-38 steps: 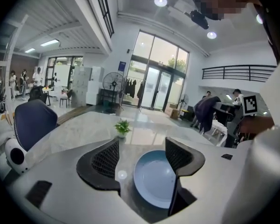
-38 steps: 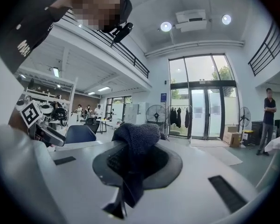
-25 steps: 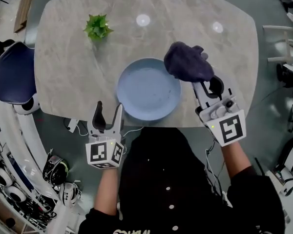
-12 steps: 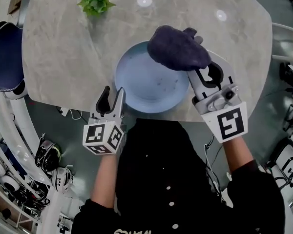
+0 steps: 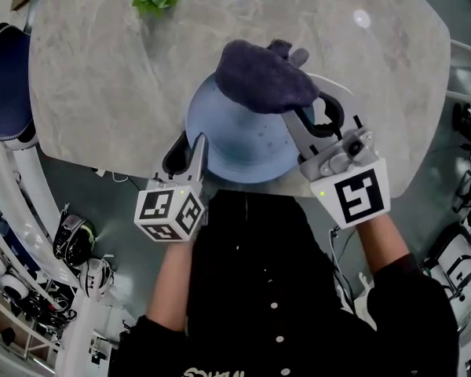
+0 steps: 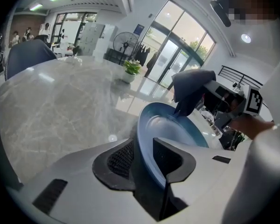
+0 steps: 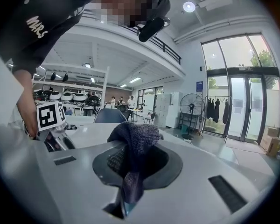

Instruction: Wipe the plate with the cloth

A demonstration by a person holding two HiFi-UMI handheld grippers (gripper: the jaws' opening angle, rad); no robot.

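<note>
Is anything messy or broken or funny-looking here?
Nothing is spilled or broken. The only odd bit: the plate sits right at the table's near edge, where the left gripper's jaws are closing round its rim. The right gripper holds the cloth bunched over the plate's far side.

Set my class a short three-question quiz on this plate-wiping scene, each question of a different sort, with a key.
1. Choose one: what does the right gripper hold?
A) the cloth
B) the potted plant
C) nothing
2. True or false: the cloth hangs over the plate's far rim.
3. Name what stands between the left gripper's jaws.

Key:
1. A.
2. True.
3. The plate's near rim. The jaws are closing around it.
</note>
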